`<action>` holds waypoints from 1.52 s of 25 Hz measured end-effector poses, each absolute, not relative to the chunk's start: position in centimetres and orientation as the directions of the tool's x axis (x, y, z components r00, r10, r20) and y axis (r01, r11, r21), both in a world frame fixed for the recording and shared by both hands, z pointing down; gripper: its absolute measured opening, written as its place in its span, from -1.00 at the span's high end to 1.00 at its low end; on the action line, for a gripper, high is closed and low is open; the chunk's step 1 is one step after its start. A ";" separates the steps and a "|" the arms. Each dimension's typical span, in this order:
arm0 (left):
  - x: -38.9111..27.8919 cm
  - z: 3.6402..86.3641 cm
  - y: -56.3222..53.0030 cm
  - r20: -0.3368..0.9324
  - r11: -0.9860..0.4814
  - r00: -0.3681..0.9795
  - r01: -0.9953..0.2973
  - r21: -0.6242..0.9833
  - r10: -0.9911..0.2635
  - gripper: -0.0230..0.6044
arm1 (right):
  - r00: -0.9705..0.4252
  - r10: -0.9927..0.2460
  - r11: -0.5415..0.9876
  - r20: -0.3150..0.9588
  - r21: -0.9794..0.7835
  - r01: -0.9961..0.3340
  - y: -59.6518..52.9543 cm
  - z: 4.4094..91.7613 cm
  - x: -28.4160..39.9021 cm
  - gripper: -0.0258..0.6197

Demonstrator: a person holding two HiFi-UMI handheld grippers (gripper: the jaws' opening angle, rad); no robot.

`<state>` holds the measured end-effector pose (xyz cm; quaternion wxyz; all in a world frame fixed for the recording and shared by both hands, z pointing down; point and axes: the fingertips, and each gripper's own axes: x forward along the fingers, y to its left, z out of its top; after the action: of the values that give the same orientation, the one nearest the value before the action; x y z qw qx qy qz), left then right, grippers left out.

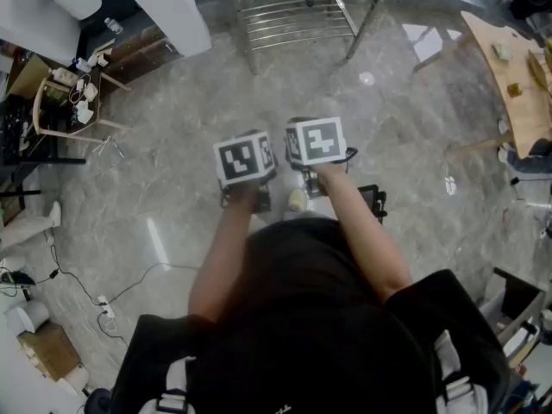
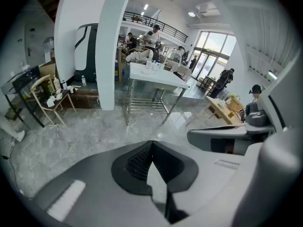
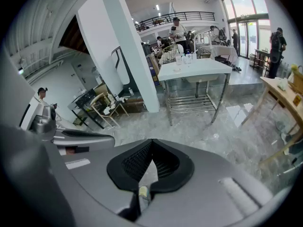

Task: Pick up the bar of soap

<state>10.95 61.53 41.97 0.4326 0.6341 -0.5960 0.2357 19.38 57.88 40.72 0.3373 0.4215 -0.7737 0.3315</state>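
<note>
Standing on a polished stone floor (image 1: 172,153), both grippers side by side close in front of the body, pointing forward and down. Left gripper (image 2: 151,143): jaws together at the tips, nothing between them. Right gripper (image 3: 152,140): jaws likewise closed tip to tip. A small yellowish bit shows low in the slot behind the pads, not pinched as far as I can judge. Likely bar of soap (image 1: 297,201): a pale cream lump low between the two grippers (what it rests on is hidden). Expect it to be light, hard and slick. Open the jaws first, take it across the narrow sides, and squeeze gently so it does not squirt out. Room: open floor ahead, steel table (image 1: 297,7) well ahead, wooden table (image 1: 509,76) off to the right, cable (image 1: 129,287) trailing at left.
</note>
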 end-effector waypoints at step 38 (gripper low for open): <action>8.6 37.9 56.6 0.782 0.165 0.082 -0.959 0.231 -0.617 0.93 | -0.552 -0.443 0.484 0.706 -0.330 -0.811 50.8 35.9 22.9 0.87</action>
<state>8.59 56.62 37.90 0.4089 0.6114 -0.6445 0.2089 22.94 50.79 35.89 0.2764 0.3842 -0.8158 0.3322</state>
